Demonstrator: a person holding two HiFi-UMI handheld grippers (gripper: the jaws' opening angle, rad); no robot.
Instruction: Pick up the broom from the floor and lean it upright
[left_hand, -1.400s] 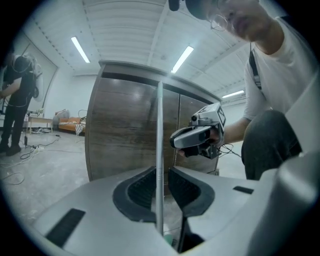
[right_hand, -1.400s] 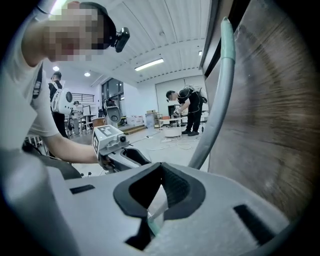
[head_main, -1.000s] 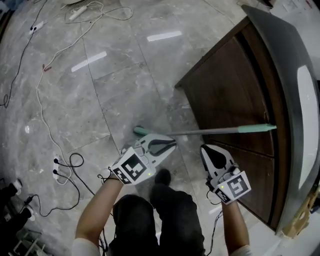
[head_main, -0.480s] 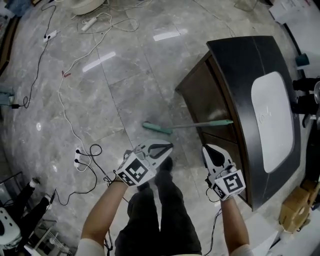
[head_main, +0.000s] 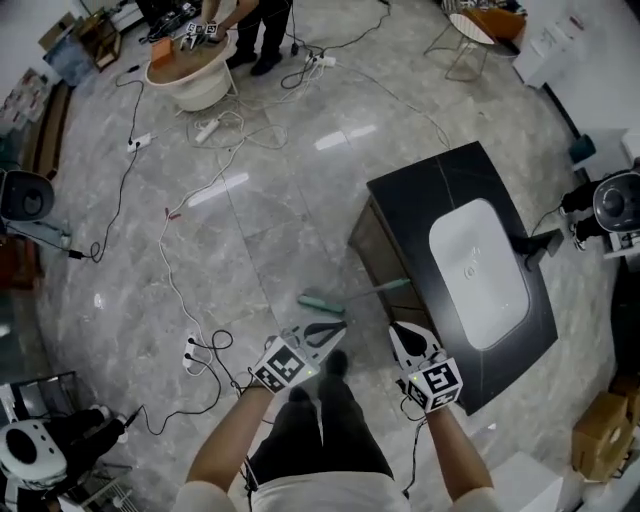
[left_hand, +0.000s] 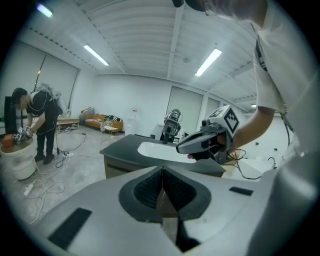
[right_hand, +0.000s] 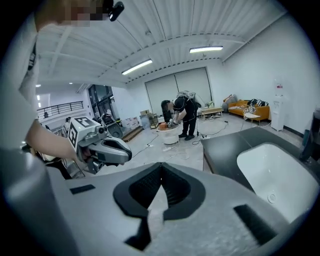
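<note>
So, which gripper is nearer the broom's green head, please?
Left. The left gripper shows just below the broom head; the right gripper is off to its right, under the handle's far end.

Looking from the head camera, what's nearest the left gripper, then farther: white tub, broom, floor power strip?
1. broom, on the floor just ahead of the left gripper.
2. power strip, on the floor to its left.
3. white tub, far off, top left.

We see a glossy, polished grey stone floor (head_main: 260, 250) throwing back light. Bench (head_main: 410, 200) top reads matt black, sides brown wood, basin (head_main: 478, 270) smooth white. Broom (head_main: 360, 291) shaft looks dull grey metal.
</note>
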